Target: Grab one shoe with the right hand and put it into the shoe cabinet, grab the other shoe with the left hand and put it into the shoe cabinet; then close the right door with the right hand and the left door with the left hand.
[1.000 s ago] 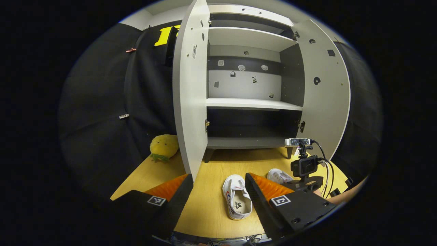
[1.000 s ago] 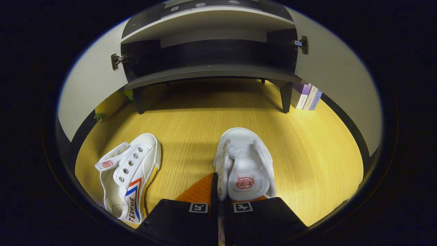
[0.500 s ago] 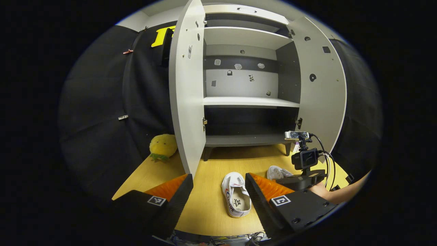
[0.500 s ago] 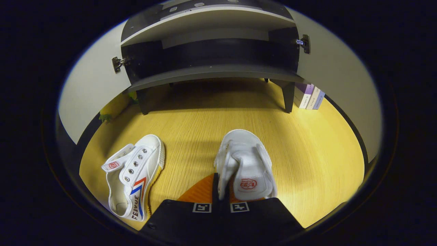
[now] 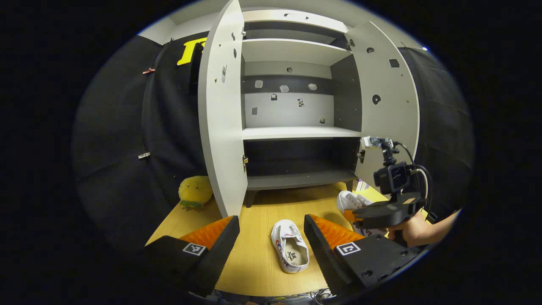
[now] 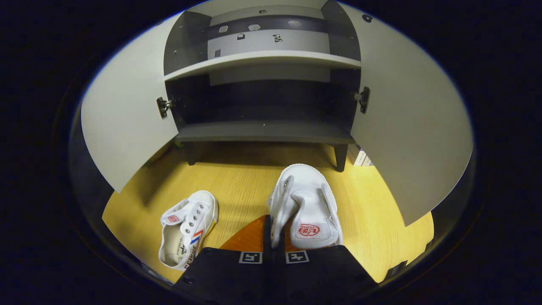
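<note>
Raised off floor since 1 s ago: white shoe [image 6: 305, 207], right claw [image 6: 274, 237] clamping it.

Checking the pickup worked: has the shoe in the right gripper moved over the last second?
Yes. The held shoe has risen off the floor, up toward the cabinet's bottom shelf.
</note>
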The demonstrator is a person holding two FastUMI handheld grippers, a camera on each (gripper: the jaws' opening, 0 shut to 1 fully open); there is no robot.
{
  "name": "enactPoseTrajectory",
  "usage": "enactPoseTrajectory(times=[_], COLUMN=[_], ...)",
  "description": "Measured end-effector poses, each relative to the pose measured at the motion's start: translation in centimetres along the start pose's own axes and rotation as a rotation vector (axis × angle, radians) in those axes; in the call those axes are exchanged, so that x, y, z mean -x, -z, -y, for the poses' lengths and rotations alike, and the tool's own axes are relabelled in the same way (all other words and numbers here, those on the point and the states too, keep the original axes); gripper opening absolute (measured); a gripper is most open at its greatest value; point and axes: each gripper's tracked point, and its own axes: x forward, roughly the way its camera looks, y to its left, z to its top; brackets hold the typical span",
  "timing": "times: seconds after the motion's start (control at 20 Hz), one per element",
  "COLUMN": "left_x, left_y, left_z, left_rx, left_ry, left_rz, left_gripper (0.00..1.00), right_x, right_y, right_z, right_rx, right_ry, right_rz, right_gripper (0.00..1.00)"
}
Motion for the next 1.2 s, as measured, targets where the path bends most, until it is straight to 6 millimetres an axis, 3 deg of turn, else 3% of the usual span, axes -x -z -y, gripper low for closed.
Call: enactPoseTrajectory(times=[0.2,0.4,0.6,0.9,1.2], left_x=[0.1,-0.4,-0.7,-1.7,-2.2], left_y=[-0.6,-1.2,-2.0,-3.9,-6.6], left_z=[-0.5,-1.3,-1.1,-0.8,-2.5], left_rx=[-0.020,0.001,0.032,0.006,0.078], left_ry=[0.010,-0.003,0.008,0.009,-0.054], left_rz=[0.023,0.042,0.058,0.098,0.133], left_gripper=[0.95,0.95,0.95,0.95,0.95], right_x=[2.8,5.2,6.0,4.1,-2.0], right_y=[-6.4,-14.4,-21.5,-32.1,-39.3], right_z=[-1.2,-2.3,-3.6,-4.4,-3.7], right_rx=[0.036,0.030,0.067,0.083,0.114], right_ry=[-0.026,-0.049,-0.072,-0.069,-0.043], right_rz=[0.073,0.179,0.274,0.394,0.398], right_gripper=[0.05,0.05,0.05,0.05,0.05])
